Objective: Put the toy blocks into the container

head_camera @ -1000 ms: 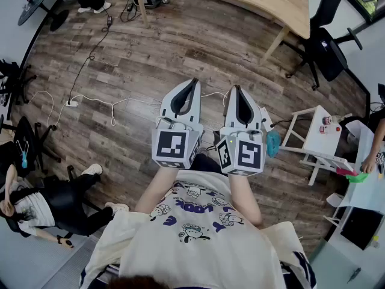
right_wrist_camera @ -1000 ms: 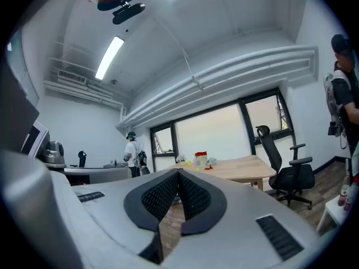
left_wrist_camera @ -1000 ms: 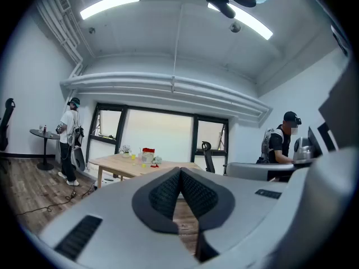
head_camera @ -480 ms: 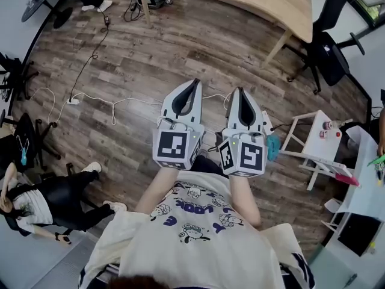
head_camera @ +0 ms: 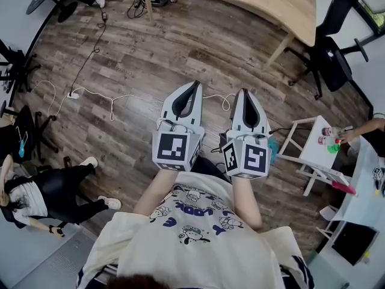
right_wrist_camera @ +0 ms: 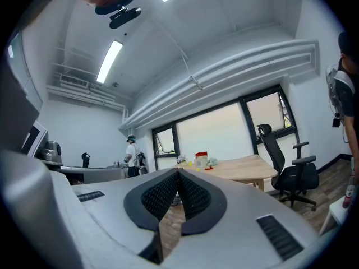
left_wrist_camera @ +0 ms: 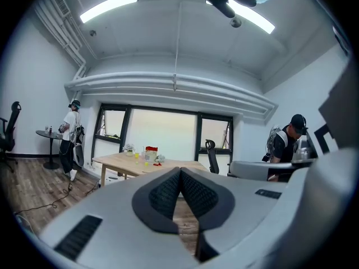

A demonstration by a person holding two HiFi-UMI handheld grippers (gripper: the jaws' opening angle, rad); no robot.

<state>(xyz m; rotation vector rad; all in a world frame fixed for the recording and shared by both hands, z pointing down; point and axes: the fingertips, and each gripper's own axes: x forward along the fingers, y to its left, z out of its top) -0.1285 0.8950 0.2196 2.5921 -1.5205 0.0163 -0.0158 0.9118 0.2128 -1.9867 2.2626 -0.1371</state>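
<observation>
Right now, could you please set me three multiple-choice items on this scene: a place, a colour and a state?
1. Left gripper and right gripper jaws: A. wide open; B. shut, empty; C. shut on a block.
2. The coloured toys stand: A. on the wooden table; B. in the left gripper; C. in the right gripper.
3. The office chair beside that table is: A. red; B. white; C. black.
Answers: 1 B, pads meet in both gripper views; 2 A, they sit on its top; 3 C, its back shows black.
</observation>
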